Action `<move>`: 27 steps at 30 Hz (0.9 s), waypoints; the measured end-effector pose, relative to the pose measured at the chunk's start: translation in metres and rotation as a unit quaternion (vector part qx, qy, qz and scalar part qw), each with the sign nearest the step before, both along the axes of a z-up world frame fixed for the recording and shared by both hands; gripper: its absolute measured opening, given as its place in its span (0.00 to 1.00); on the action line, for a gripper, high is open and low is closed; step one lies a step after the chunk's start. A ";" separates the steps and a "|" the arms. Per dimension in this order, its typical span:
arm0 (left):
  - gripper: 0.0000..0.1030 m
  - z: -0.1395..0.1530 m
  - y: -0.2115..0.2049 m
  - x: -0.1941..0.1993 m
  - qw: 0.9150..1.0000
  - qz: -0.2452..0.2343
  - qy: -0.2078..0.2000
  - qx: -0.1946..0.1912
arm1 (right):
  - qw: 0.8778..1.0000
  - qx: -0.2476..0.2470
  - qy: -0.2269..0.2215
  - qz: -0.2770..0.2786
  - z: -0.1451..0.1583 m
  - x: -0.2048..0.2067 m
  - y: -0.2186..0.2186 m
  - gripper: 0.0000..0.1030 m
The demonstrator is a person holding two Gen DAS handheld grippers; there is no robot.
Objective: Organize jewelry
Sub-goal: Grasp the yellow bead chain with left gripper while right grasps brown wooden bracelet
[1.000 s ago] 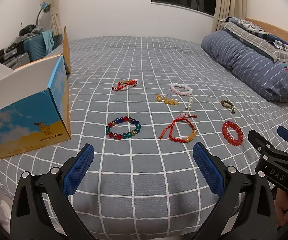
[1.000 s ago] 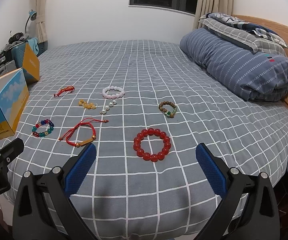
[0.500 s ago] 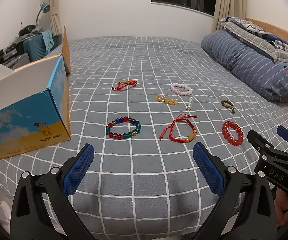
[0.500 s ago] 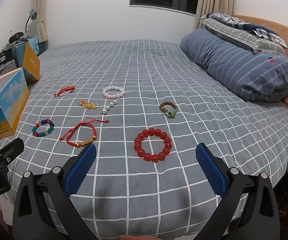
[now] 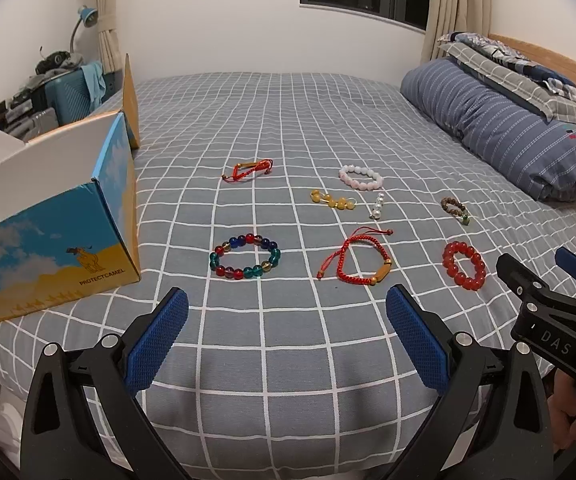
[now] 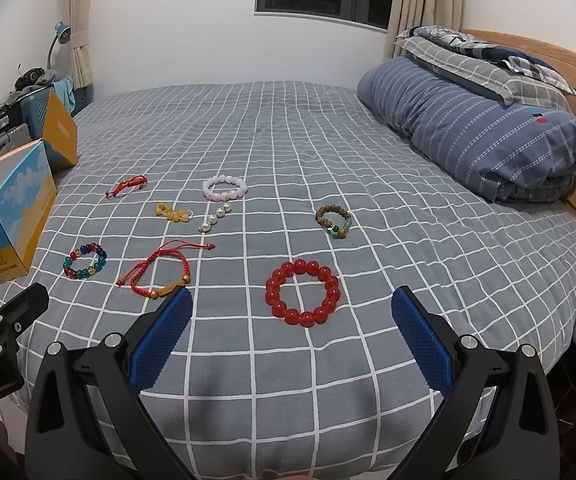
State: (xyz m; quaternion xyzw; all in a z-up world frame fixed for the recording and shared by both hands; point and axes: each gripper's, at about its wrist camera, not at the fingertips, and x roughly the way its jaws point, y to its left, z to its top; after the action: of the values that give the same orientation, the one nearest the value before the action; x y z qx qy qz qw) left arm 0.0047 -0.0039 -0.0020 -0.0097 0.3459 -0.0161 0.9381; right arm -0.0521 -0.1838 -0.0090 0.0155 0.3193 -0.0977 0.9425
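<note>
Several bracelets lie spread on the grey checked bedspread (image 5: 288,128). A multicoloured bead bracelet (image 5: 245,256) lies nearest my left gripper (image 5: 287,316), which is open and hovers at the bed's front edge. Beside it rests a red cord bracelet with a gold tube (image 5: 362,260). A big red bead bracelet (image 6: 302,299) sits just ahead of my open right gripper (image 6: 291,320). Farther back are a small red cord bracelet (image 5: 248,169), yellow beads (image 5: 332,199), a pearl strand (image 5: 377,207), a pink-white bracelet (image 5: 360,176) and a brown bead bracelet (image 6: 334,222).
An open cardboard box (image 5: 48,216) printed with sky and a camel stands at the bed's left edge. A rolled blue striped duvet (image 6: 476,128) and pillows lie along the wooden headboard at right. Cluttered luggage sits beyond the box at far left.
The right gripper has crept slightly forward, so the red bead bracelet sits a little lower in its view. The left gripper has not visibly moved.
</note>
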 end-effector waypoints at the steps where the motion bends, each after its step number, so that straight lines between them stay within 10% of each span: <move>1: 0.94 0.000 0.000 0.000 1.000 0.000 0.000 0.000 | 1.000 0.000 0.000 0.000 0.000 0.000 0.000 0.93; 15: 0.94 0.018 -0.003 0.017 1.000 0.001 -0.003 0.002 | 1.000 0.000 0.009 0.020 0.021 0.018 -0.008 0.93; 27: 0.94 0.042 -0.017 0.106 0.999 -0.020 0.033 -0.003 | 0.999 0.012 0.041 -0.023 0.053 0.095 -0.047 0.93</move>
State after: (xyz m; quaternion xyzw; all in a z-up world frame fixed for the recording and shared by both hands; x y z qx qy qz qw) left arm 0.1107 -0.0212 0.0405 -0.0066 0.3765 -0.0353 0.9257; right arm 0.0427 -0.2310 0.0437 0.0305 0.3581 -0.1158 0.9260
